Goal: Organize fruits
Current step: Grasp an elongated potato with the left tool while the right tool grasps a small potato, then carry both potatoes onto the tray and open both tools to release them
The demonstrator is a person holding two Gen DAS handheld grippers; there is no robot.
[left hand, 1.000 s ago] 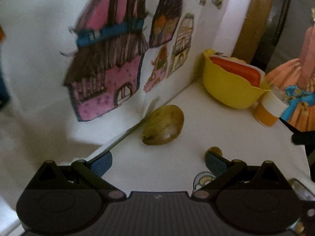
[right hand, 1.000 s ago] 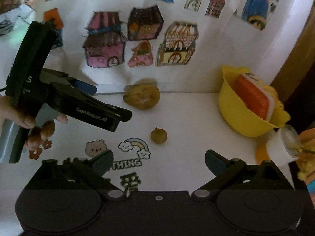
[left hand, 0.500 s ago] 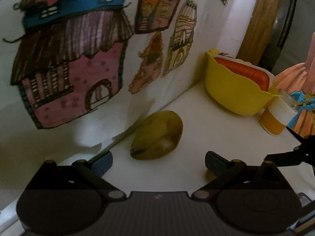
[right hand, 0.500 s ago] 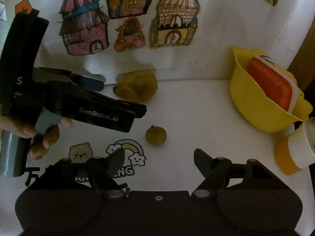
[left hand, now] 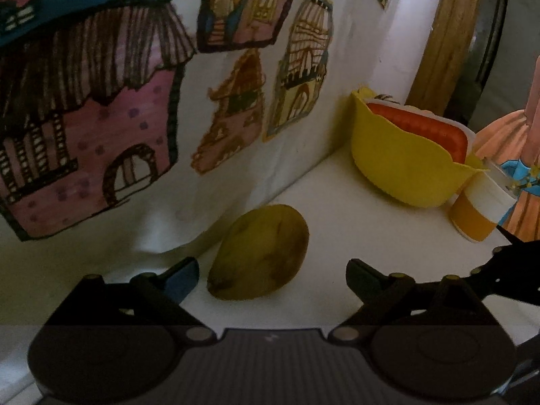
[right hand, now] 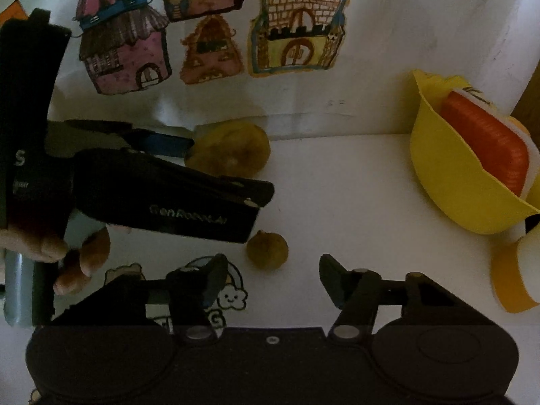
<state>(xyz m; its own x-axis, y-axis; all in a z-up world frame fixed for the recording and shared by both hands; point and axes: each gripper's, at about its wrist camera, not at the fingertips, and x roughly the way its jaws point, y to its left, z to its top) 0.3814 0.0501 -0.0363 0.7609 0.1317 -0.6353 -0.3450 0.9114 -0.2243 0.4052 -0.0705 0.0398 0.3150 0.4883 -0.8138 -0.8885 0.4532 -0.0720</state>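
We saw the large yellow-green oval mango-like fruit [left hand: 258, 253] lying on the white table [left hand: 354, 222], close against the white paper backdrop with coloured house drawings [left hand: 135, 101]. In the left wrist view its long axis ran diagonally, the narrower end pointing toward the near left and the blunt end toward the far right. The left gripper [left hand: 271, 278] had its jaws spread wide, one on each side of the fruit and gripping nothing; the blue-padded finger [left hand: 180, 278] sat just beside the fruit's narrow end, and we could not tell whether it touched. The other finger stood well apart from the fruit.

In the right wrist view the small round brownish-green fruit [right hand: 267, 250] lay on the table just ahead of the right gripper [right hand: 271, 278], whose jaws were open and empty, the fruit beyond the tips and slightly left of centre. The body of the left gripper covered part of the larger fruit there, and a hand [right hand: 57, 256] held its handle at the left edge.

A yellow plastic bowl [left hand: 405, 165] stood to the far right, holding a red-and-white slice-shaped item [left hand: 422, 125] that we could not identify. An orange-and-white paper cup [left hand: 479, 206] stood beside the bowl, cut off in the right view. Table stickers were mostly hidden by the right gripper
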